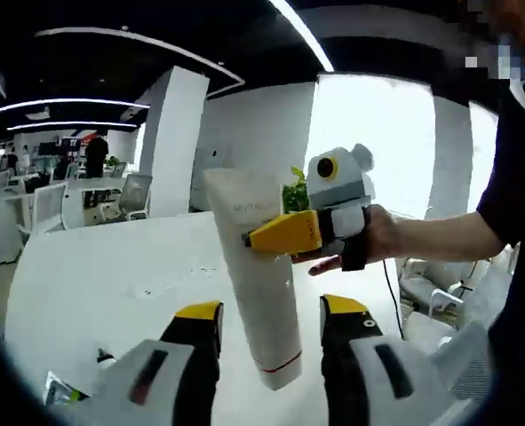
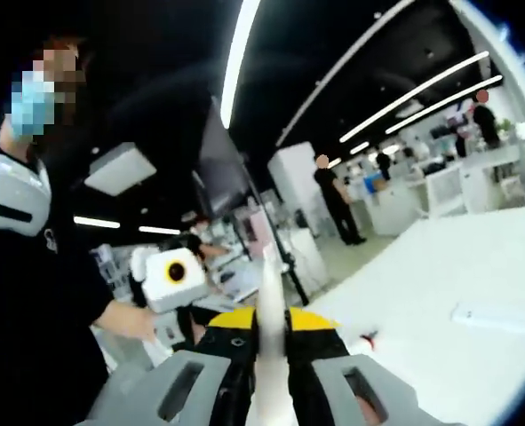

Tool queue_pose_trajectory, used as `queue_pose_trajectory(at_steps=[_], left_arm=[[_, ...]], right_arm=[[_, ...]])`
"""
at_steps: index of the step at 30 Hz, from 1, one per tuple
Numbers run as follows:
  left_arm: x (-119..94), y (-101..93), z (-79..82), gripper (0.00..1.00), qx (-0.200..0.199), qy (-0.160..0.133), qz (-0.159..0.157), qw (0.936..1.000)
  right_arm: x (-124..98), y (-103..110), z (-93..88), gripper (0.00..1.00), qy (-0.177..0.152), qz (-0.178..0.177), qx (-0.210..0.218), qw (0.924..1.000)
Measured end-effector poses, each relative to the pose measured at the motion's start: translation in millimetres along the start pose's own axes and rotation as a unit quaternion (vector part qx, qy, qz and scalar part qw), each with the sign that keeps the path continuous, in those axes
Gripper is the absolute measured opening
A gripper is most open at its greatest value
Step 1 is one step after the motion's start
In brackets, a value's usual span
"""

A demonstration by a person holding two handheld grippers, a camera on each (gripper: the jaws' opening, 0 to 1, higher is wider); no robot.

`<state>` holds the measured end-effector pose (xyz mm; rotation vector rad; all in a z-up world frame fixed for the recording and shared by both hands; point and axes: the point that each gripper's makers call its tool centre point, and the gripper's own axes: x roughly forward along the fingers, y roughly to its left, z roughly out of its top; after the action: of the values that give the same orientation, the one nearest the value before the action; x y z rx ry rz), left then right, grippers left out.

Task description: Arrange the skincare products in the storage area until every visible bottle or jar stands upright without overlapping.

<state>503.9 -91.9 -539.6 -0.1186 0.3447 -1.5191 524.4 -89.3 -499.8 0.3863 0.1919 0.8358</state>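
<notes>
White tube [image 1: 258, 284] hanging mid-air above white table [image 1: 93, 266], cap end down. Right gripper [image 1: 275, 235] pinching it w/ jaws closed, held by a hand [image 1: 377, 238]. Left gripper [image 1: 271, 324] sitting w/ jaws wide apart, gripping nothing, flanking tube.

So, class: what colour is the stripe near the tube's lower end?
Red, on the white tube; clearest in the left gripper view.
</notes>
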Motion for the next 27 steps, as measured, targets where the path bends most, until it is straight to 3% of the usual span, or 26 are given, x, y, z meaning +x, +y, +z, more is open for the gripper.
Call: queue_pose_trajectory(at_steps=[3,6,9,17,21,24,27], left_arm=[[4,-7.7,5.7,0.44,0.015,-0.003,-0.041,0.999],[7,-19.5,8.8,0.36,-0.003,-0.003,-0.086,0.9963],[9,-22.6,9.7,0.28,0.001,-0.001,-0.101,0.9949],[19,-20.6,3.2,0.23,0.02,0.028,-0.111,0.9932],[25,-8.5,-7.3,0.21,0.077,0.049,-0.091,0.9918],[32,-5.4,-17.6,0.21,0.099,0.065,-0.095,0.9884],[37,-3.9,-21.4,0.21,0.109,0.064,-0.101,0.9868]], right_arm=[[-2,8,5.1,0.04,-0.008,0.023,0.001,0.9997],[-4,12,6.3,0.04,-0.01,0.039,-0.01,0.9991],[-6,17,7.3,0.04,-0.008,0.054,-0.029,0.9981],[-8,17,1.1,0.04,0.011,0.052,-0.063,0.9966],[-11,8,-12.2,0.07,0.045,0.031,-0.12,0.9913],[-11,3,-23.7,0.07,0.072,0.03,-0.126,0.989],[-14,-3,-25.2,0.08,0.074,0.025,-0.132,0.9881]])
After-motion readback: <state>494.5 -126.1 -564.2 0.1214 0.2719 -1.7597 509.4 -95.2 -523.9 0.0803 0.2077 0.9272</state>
